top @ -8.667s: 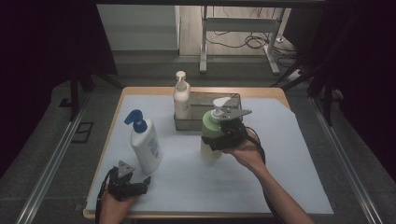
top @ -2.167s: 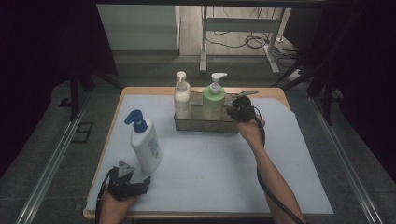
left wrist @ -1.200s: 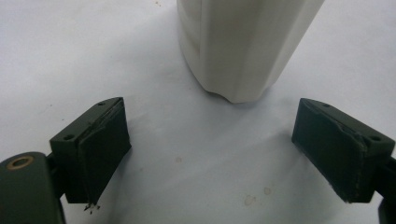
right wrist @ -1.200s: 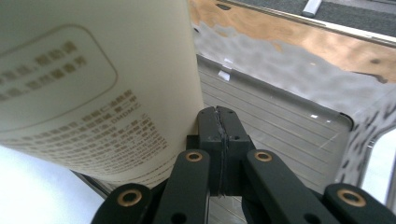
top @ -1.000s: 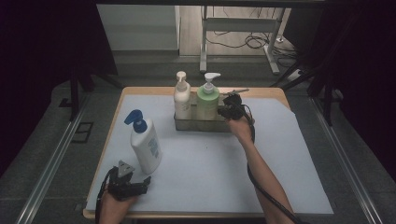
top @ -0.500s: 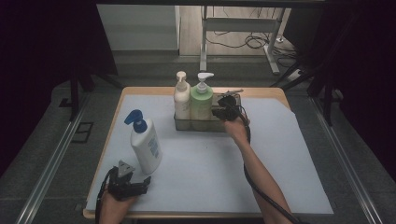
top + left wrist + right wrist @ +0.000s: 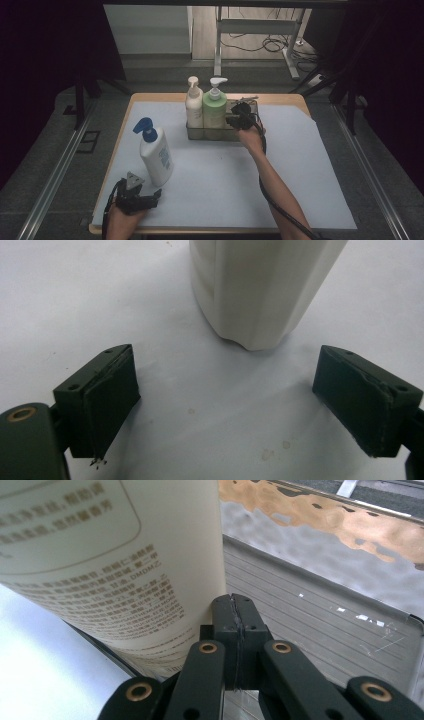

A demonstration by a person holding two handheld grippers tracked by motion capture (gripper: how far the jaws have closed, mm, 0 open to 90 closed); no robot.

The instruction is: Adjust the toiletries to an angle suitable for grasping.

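White paper (image 7: pixel 280 175) covers the wooden table (image 7: pixel 280 98), and dark floor and cables lie behind it. At the far side stands a metal tray (image 7: pixel 210 134) with two pump bottles in it: a cream one (image 7: pixel 193 106) and, touching it, a green pump bottle (image 7: pixel 215 107). The right gripper (image 7: pixel 235 119) sits in the tray just beside the green bottle; in the right gripper view its jaws are pressed tight together with nothing between them, and their side leans on the bottle's printed label (image 7: pixel 100 570). Near the front left stands a big white bottle with a blue pump (image 7: pixel 155 152). The left gripper (image 7: pixel 145 197) rests on the paper just in front of it, its jaws wide apart and holding nothing. I think the big bottle is smooth, hard plastic, maybe heavy and slippery, so the best place to squeeze it is low on its body, not the thin pump
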